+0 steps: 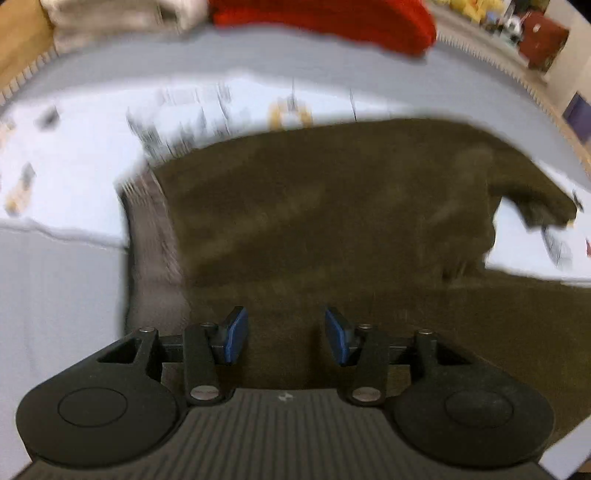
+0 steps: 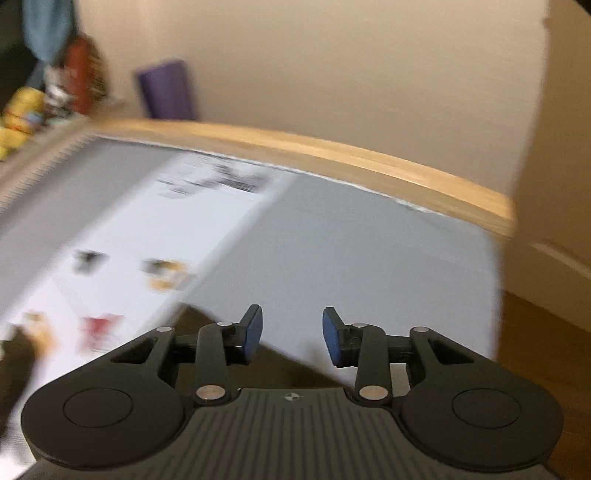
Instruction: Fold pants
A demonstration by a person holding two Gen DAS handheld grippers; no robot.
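Olive-brown pants (image 1: 332, 214) lie on a bed, with a folded layer on top and a ribbed waistband at the left (image 1: 151, 236). My left gripper (image 1: 286, 338) is open and empty, just above the pants' near part. In the right wrist view a small dark corner of the pants (image 2: 199, 317) shows under the gripper body. My right gripper (image 2: 291, 334) is open and empty above the grey sheet. Both views are motion-blurred.
The bed has a grey sheet (image 2: 369, 258) and a white printed cover (image 1: 74, 166). A red cloth (image 1: 332, 18) and a beige pile (image 1: 110, 14) lie at the far side. A wooden bed frame (image 2: 332, 155), wall and wood floor (image 2: 546, 350) lie beyond.
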